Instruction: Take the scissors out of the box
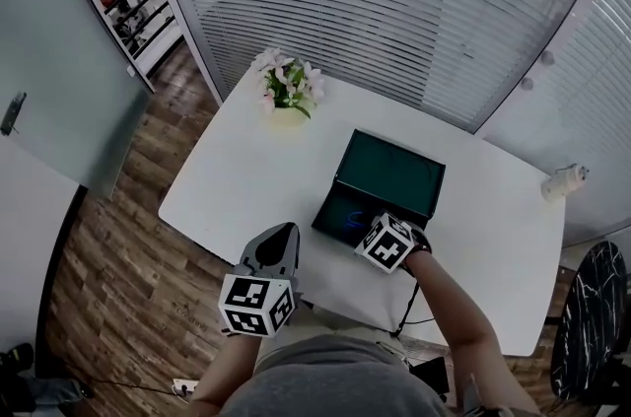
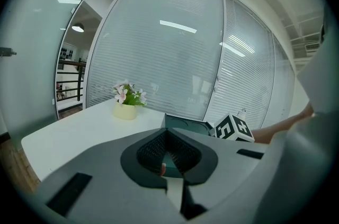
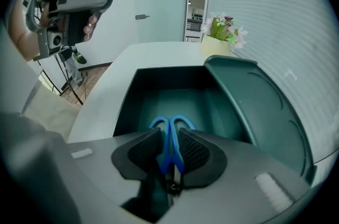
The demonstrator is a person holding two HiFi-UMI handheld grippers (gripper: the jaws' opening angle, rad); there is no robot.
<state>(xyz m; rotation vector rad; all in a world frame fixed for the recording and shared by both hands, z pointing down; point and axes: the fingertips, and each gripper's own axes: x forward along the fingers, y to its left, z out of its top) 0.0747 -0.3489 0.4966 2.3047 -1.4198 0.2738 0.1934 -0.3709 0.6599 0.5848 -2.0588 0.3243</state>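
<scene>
A dark green box (image 1: 340, 208) lies open on the white table (image 1: 246, 178), its lid (image 1: 389, 173) tilted back. Blue-handled scissors (image 1: 353, 219) rest on the box floor. My right gripper (image 1: 373, 230) points steeply down into the box's near end. In the right gripper view its jaws stand open, one on each side of the scissors' handles (image 3: 179, 123), and the pads do not visibly press on them. My left gripper (image 1: 284, 233) hangs over the table's front edge, left of the box, its jaws shut (image 2: 167, 133) with nothing held.
A cream pot of pink flowers (image 1: 288, 95) stands at the table's far left corner. A small white object (image 1: 564, 180) sits at the right edge. Blinds on glass walls run behind the table. A dark round marble top (image 1: 590, 326) stands at the lower right.
</scene>
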